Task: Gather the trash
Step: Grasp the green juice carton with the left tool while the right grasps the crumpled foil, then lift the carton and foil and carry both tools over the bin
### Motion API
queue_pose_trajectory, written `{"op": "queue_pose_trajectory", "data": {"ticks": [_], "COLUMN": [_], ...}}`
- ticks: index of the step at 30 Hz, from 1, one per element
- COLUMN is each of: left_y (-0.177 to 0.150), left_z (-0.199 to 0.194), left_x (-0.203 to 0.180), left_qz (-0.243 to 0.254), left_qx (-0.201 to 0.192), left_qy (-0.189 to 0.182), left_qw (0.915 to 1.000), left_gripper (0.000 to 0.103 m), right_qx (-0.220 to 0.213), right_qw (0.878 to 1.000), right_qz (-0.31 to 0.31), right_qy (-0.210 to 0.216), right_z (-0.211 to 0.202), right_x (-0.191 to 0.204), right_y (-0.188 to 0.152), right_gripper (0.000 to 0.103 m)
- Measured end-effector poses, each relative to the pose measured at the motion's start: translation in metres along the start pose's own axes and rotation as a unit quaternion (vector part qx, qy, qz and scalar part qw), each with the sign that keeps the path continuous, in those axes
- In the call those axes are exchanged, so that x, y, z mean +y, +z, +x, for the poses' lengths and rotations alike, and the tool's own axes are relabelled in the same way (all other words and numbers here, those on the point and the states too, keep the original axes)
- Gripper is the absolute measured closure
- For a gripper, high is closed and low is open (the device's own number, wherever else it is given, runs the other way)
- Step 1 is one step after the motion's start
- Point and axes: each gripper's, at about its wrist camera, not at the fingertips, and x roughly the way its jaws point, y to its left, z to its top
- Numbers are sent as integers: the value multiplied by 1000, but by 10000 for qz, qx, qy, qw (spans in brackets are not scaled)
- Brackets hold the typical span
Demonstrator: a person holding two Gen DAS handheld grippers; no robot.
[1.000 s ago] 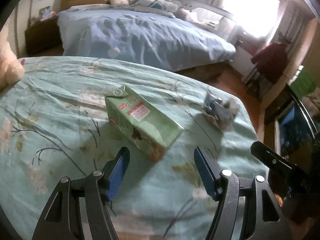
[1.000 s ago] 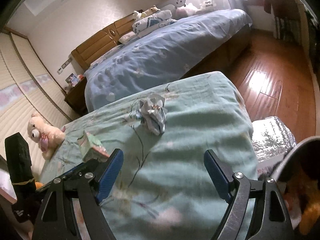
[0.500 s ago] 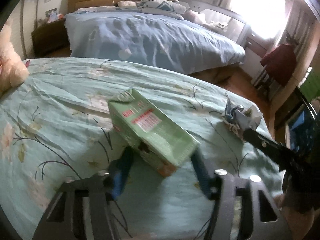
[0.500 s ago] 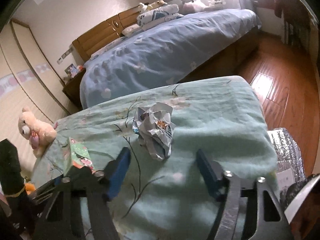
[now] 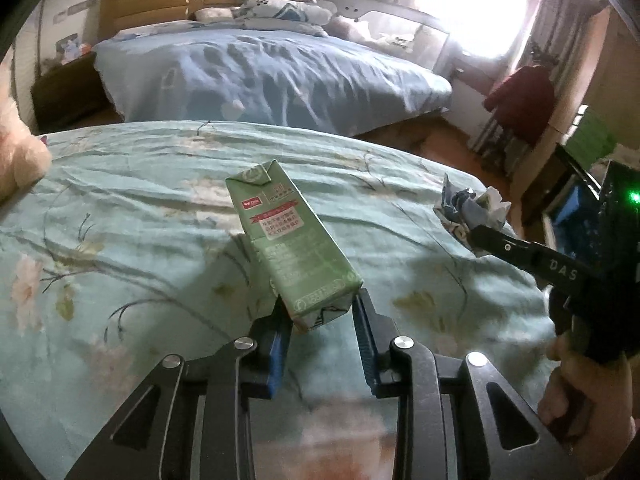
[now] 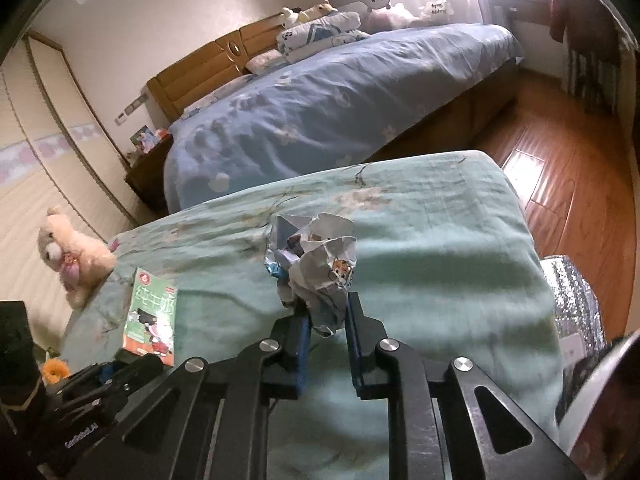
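A green milk carton (image 5: 290, 240) is clamped at its near end between the blue pads of my left gripper (image 5: 320, 312), tilted up above the green flowered bedspread (image 5: 120, 208). It also shows in the right wrist view (image 6: 152, 312). A crumpled paper wrapper (image 6: 316, 264) is clamped in my right gripper (image 6: 326, 312). The wrapper also shows in the left wrist view (image 5: 468, 208), at the tip of the right gripper.
A plush bear (image 6: 68, 252) sits at the bedspread's left edge. A blue bed (image 5: 260, 76) stands beyond. Wooden floor (image 6: 568, 184) and a shiny silver bag (image 6: 572, 300) lie to the right of the bedspread's edge.
Both grippers moved forward and closed: the left on the milk carton, the right on the crumpled wrapper. Both items now stand raised off the bedspread.
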Motion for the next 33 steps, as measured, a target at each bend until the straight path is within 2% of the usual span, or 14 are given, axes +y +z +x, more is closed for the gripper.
{"op": "queue_pose_trajectory", "data": {"ticks": [13, 18, 33], "left_y": [-37, -51, -66], "left_z": [-54, -64, -79], "left_x": [-5, -17, -52], "left_qz": [443, 636, 1026], "left_qx": [-55, -5, -14], "left_qy": [-324, -431, -617], "left_qw": [9985, 9970, 9928], "left_gripper": [74, 74, 74], "right_qx": [-163, -208, -398], "right_qw": [9995, 9993, 9981], "right_qz": [132, 225, 451], "right_qy": [221, 235, 100], "right_z": [-56, -74, -115], "right_x": [27, 26, 10], "right_y": [-57, -73, -104], "right_gripper": [87, 87, 87]}}
